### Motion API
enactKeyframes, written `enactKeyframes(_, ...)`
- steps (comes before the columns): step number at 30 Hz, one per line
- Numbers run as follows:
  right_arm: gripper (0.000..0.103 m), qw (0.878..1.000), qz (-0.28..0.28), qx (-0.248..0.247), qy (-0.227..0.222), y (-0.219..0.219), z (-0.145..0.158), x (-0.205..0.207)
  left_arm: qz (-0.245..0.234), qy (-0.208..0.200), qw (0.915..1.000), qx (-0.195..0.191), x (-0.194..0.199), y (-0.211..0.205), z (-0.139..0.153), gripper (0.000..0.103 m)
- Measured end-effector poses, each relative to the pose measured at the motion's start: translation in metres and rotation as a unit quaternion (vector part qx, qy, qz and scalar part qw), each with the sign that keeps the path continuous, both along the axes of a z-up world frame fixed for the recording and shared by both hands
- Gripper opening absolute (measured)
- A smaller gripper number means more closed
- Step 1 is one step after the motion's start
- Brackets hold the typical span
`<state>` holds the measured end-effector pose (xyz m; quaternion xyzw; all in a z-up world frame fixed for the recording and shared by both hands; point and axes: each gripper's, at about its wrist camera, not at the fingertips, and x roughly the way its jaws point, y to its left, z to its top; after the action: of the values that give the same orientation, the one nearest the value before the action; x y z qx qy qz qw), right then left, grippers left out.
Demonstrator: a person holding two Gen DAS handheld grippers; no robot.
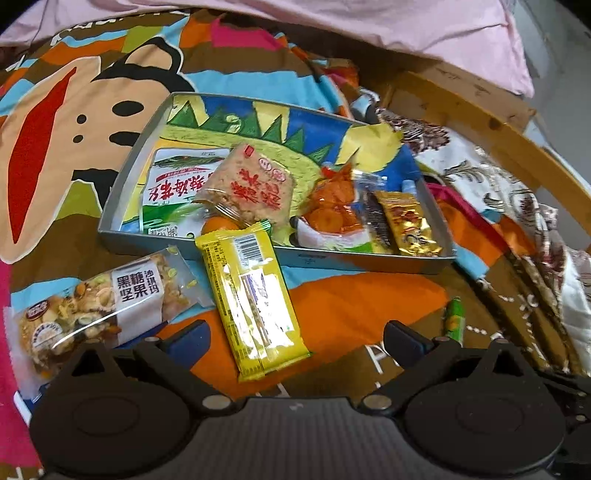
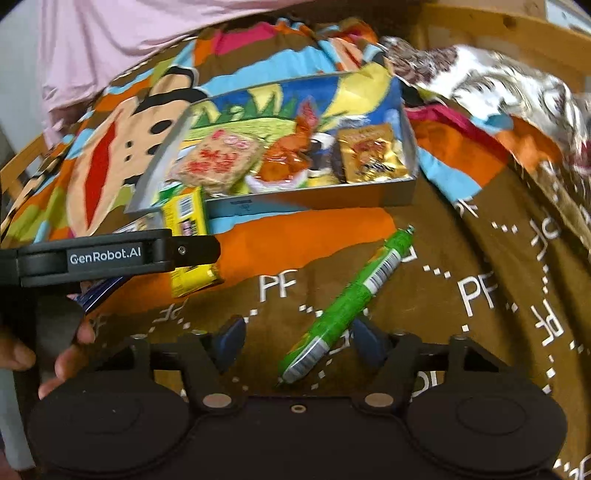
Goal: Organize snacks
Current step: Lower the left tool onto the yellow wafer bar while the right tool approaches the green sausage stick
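Down low, right gripper half spread, pinching nothing; green snack stick lies between its fingers, untouched, long axis slanting up-right toward the tray's near wall. Left gripper spread wide over the yellow packet, which leans on that same wall. Bedspread carries all. Right hand is nearer the stick.

Bedspread, multicoloured cartoon print in brown, orange, blue and pink, with white "PF" lettering and dotted lines; covers most of the surface. Pink cloth along the far edge, lying over the bedspread's upper border. Floral fabric, white and brown, bunched at the right beside a curved wooden frame.
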<state>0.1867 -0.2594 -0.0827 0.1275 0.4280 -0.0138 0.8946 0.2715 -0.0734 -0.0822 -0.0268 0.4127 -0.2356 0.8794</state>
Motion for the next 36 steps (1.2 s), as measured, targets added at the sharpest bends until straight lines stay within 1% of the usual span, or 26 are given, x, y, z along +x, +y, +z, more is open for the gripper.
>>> enactKeyframes(1,0.059,1.000,-0.007,0.001,0.002,-0.001,-0.002,0.002,0.002,0.001,1.0000,0.001,0.003,-0.002,-0.002,0.099)
enactKeyframes(4,0.055,1.000,-0.026,0.008,0.002,-0.004,-0.007,0.010,0.012,0.008,0.9999,-0.001,0.013,-0.004,-0.009,0.093)
enactKeyframes(6,0.052,0.999,-0.033,0.002,0.000,-0.003,-0.010,0.015,0.026,0.022,0.9994,-0.010,0.020,-0.003,-0.014,0.085)
enactKeyframes(7,0.052,0.999,-0.034,-0.003,0.000,-0.001,-0.011,0.017,0.036,0.029,0.9988,-0.016,0.024,-0.001,-0.017,0.083)
enactKeyframes(9,0.049,0.999,-0.032,-0.022,0.000,0.003,-0.015,0.020,0.054,0.046,0.9973,-0.019,0.030,0.003,-0.023,0.074)
enactKeyframes(10,0.049,0.999,-0.028,-0.031,0.000,0.005,-0.016,0.021,0.061,0.053,0.9965,-0.023,0.032,0.006,-0.026,0.072)
enactKeyframes(12,0.048,0.999,-0.024,-0.045,-0.002,0.008,-0.016,0.022,0.071,0.056,0.9954,-0.031,0.032,0.012,-0.029,0.065)
enactKeyframes(13,0.045,0.999,-0.023,-0.048,-0.002,0.008,-0.016,0.022,0.074,0.056,0.9951,-0.034,0.033,0.013,-0.029,0.063)
enactKeyframes(16,0.042,0.999,-0.022,-0.049,-0.002,0.007,-0.015,0.021,0.077,0.059,0.9945,-0.040,0.034,0.017,-0.028,0.053)
enactKeyframes(20,0.037,0.999,-0.005,-0.050,0.001,0.013,-0.012,0.018,0.068,0.059,0.9951,-0.040,0.030,0.016,-0.027,0.052)
enactKeyframes(23,0.034,0.998,0.030,-0.051,0.014,0.021,-0.009,0.013,0.047,0.062,0.9964,-0.034,0.024,0.012,-0.025,0.051)
enactKeyframes(25,0.032,0.997,0.054,-0.053,0.028,0.027,-0.008,0.007,0.031,0.074,0.9961,-0.037,0.021,0.012,-0.021,0.051)
enactKeyframes(28,0.032,0.994,0.083,-0.067,0.035,0.033,-0.005,-0.003,0.017,0.108,0.9929,-0.045,0.017,0.014,-0.019,0.051)
enactKeyframes(30,0.034,0.992,0.088,-0.086,0.030,0.038,-0.005,-0.006,0.017,0.116,0.9923,-0.040,0.017,0.015,-0.020,0.051)
enactKeyframes(32,0.043,0.993,0.082,-0.086,0.026,0.038,-0.005,-0.004,0.015,0.107,0.9938,-0.026,0.017,0.012,-0.022,0.052)
enactKeyframes(34,0.048,0.994,0.070,-0.078,0.020,0.036,-0.005,-0.002,0.014,0.096,0.9952,-0.012,0.017,0.009,-0.021,0.058)
enactKeyframes(36,0.048,0.995,0.060,-0.076,0.018,0.034,-0.006,0.002,0.008,0.082,0.9966,0.002,0.016,0.004,-0.021,0.061)
